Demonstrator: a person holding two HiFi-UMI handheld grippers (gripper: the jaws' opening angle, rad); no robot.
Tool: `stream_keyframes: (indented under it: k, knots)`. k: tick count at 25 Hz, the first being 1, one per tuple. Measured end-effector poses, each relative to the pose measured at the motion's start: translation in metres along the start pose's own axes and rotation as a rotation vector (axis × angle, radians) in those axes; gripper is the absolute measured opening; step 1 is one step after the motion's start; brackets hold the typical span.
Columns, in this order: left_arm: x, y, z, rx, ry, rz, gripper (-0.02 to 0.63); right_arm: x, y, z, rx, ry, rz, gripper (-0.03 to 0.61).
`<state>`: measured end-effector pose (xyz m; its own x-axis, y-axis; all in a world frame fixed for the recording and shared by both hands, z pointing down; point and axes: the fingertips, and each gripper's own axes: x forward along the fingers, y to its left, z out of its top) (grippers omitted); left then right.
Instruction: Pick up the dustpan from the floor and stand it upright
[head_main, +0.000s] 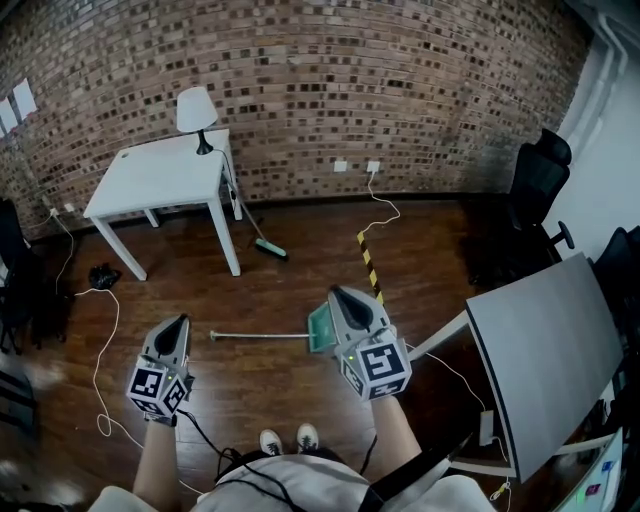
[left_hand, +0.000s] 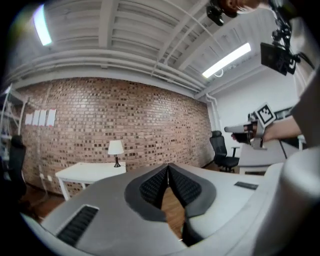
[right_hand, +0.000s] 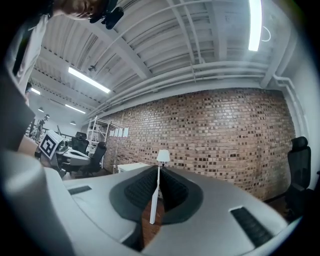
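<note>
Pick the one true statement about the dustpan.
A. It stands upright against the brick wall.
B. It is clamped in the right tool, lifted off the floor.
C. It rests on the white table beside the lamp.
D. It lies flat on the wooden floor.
D: in the head view the dustpan lies flat on the wooden floor, with its long handle stretched out along the boards.

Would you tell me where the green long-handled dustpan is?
In the head view, the dustpan lies on the wooden floor between the left gripper and the right gripper.
</note>
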<state>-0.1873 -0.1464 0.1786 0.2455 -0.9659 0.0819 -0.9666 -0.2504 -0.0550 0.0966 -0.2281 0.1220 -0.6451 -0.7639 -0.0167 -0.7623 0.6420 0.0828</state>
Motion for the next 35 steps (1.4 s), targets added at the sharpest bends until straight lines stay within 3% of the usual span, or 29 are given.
stream_keyframes:
  k: [3,5,8,11,13,17,21,24,27,29,35]
  knots:
    - [-0.001,0.001,-0.009,-0.263,-0.06,-0.057,0.021,0.011,0.009,-0.01,-0.01,0.039,0.012,0.028]
    - [-0.003,0.004,-0.027,-0.346,-0.044,-0.067,0.021,0.018,0.017,-0.02,-0.009,0.075,0.025,0.029]
    - [-0.009,0.016,-0.052,-0.404,-0.011,-0.062,0.026,0.027,0.027,-0.035,-0.009,0.135,0.039,0.029]
    - [-0.013,0.03,-0.068,-0.371,-0.001,-0.066,0.036,0.038,0.033,-0.047,-0.044,0.187,0.051,0.031]
    - [-0.01,0.038,-0.082,-0.369,0.023,-0.07,0.066,0.043,0.031,-0.057,-0.043,0.213,0.059,0.064]
    - [0.006,0.055,-0.123,-0.512,0.087,-0.058,0.13,0.055,0.018,-0.095,-0.01,0.297,0.065,0.133]
    - [0.034,0.088,-0.173,-0.603,0.134,0.017,0.187,0.084,-0.006,-0.147,0.024,0.367,0.062,0.149]
    - [0.064,0.108,-0.224,-0.616,0.17,0.069,0.21,0.108,-0.029,-0.2,0.083,0.41,0.06,0.15]
    - [0.097,0.116,-0.292,-0.482,0.25,0.079,0.21,0.131,-0.052,-0.264,0.133,0.444,0.063,0.152]
    - [0.123,0.119,-0.341,-0.45,0.277,0.073,0.22,0.144,-0.067,-0.314,0.142,0.469,0.067,0.152]
    - [0.19,0.135,-0.513,-0.608,0.302,0.142,0.235,0.159,-0.103,-0.484,0.184,0.555,0.05,0.152]
